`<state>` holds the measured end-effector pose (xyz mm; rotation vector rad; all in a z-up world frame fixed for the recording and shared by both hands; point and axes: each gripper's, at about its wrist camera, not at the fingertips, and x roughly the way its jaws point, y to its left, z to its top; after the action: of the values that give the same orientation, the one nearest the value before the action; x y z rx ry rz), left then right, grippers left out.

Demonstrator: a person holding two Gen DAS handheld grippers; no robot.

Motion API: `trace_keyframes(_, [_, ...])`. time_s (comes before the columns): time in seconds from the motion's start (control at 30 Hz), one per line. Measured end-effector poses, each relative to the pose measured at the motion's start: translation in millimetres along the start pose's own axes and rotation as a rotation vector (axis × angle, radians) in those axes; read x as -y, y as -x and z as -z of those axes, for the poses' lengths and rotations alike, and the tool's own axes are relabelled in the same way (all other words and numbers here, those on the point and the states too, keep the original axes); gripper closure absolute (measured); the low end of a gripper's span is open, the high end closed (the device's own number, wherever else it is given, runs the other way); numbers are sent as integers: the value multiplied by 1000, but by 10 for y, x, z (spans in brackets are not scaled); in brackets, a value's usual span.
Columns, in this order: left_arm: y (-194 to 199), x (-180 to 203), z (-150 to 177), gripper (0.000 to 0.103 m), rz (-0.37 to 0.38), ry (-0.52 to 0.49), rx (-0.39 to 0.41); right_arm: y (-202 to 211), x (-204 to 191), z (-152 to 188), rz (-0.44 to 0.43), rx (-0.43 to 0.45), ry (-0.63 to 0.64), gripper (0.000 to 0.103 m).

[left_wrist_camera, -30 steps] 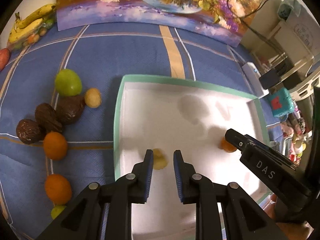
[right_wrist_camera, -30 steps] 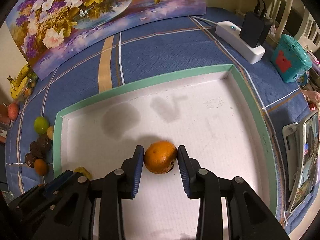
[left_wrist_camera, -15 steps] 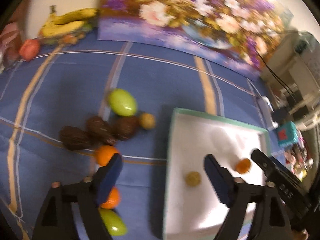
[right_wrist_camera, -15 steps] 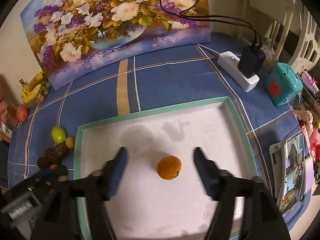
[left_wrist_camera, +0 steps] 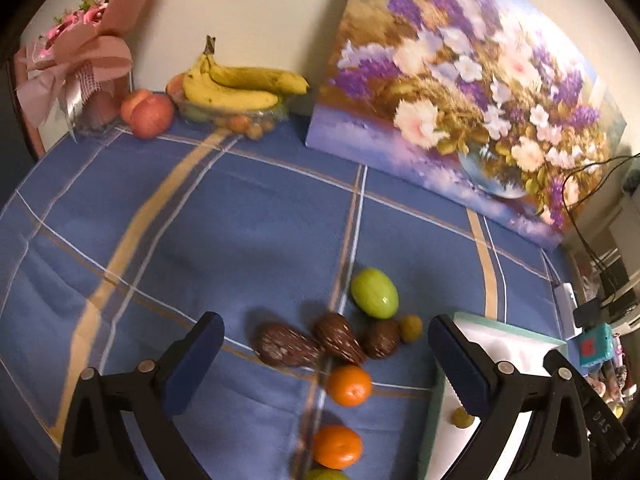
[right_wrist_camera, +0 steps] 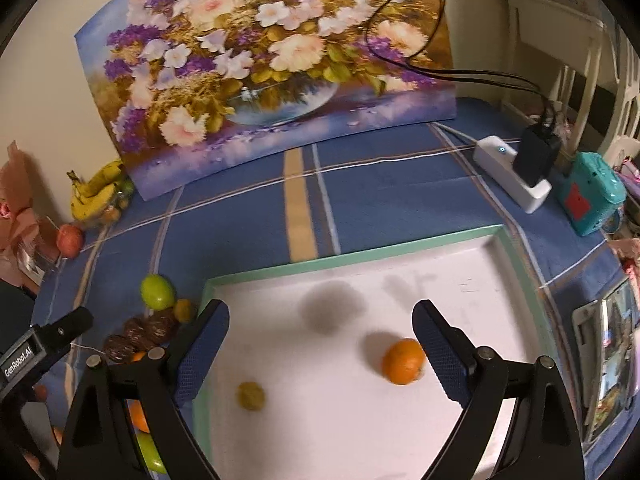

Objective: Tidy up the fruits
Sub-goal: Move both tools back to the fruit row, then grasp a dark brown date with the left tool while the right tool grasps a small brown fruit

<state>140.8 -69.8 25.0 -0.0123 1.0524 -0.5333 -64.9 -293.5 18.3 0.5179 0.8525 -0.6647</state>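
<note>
My left gripper [left_wrist_camera: 326,360] hangs above loose fruit on the blue cloth, its jaws opening wide with nothing pressed between them. Under it lie three brown fruits [left_wrist_camera: 289,345], an orange [left_wrist_camera: 349,385], a second orange [left_wrist_camera: 337,445], a green fruit [left_wrist_camera: 374,293] and a small yellow one [left_wrist_camera: 411,328]. The white tray [right_wrist_camera: 400,258] with a green rim holds an orange [right_wrist_camera: 403,361] and a small yellow fruit [right_wrist_camera: 250,396]. My right gripper [right_wrist_camera: 320,354] hovers over the tray, jaws opening, with the orange lying free beside its right finger.
A flower painting [right_wrist_camera: 272,68] leans on the wall behind the table. Bananas [left_wrist_camera: 240,84], an apple [left_wrist_camera: 147,114] and a pink bouquet [left_wrist_camera: 80,64] stand at the far left. A white power strip [right_wrist_camera: 508,176], a teal box [right_wrist_camera: 588,196] and a phone [right_wrist_camera: 604,356] sit right of the tray.
Both grippers opened wide. The left one swung left from the tray to the loose fruit, leaving the small yellow fruit in the tray. The right one let go of the orange and rose.
</note>
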Motion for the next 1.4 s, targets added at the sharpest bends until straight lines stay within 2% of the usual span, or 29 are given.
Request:
trace_keyframes(0.13, [48, -166, -97, 0, 29, 35, -22, -20, -183, -23, -51, -8, 1, 10])
trace_keyframes(0.23, [89, -281, -101, 0, 52, 60, 10, -27, -349, -34, -80, -8, 13, 10])
trace_keyframes(0.3, [101, -341, -110, 0, 41, 63, 26, -32, -453, -41, -97, -8, 22, 10])
trace_keyframes(0.43, [31, -469, -154, 0, 52, 97, -39, -53, -666, -39, -121, -1, 51, 10])
trace_keyframes(0.47, [30, -503, -158, 0, 56, 104, -34, -63, -712, -40, -126, -3, 58, 10])
trace_keyframes(0.67, [128, -551, -213, 0, 10, 90, 56, -110, -908, -52, -118, 0, 105, 10])
trace_keyframes(0.87, [9, -664, -247, 1, -6, 128, 34, -109, -1044, -163, -164, 49, 133, 10])
trace_keyframes(0.93, [-82, -681, -248, 2, -17, 133, -2, -99, -1108, -204, -173, 59, 151, 15])
trace_keyframes(1.0, [-150, -671, -228, 5, -16, 132, -26, -119, -1168, -236, -185, 59, 173, 27])
trace_keyframes(1.07, [-247, -645, -197, 9, -14, 127, -60, -173, -1232, -250, -193, 50, 198, 32])
trace_keyframes(1.17, [-439, -613, -113, 14, 5, 135, -128, -333, -1280, -226, -213, 2, 211, 51])
trace_keyframes(1.27, [-598, -577, -24, 18, 9, 142, -180, -528, -1320, -163, -192, -57, 232, 55])
trace_keyframes(1.3, [-631, -567, -2, 22, 9, 141, -191, -596, -1332, -136, -190, -77, 239, 60])
trace_keyframes(1.4, [-754, -534, 71, 32, 8, 140, -236, -762, -1349, -63, -187, -124, 249, 65])
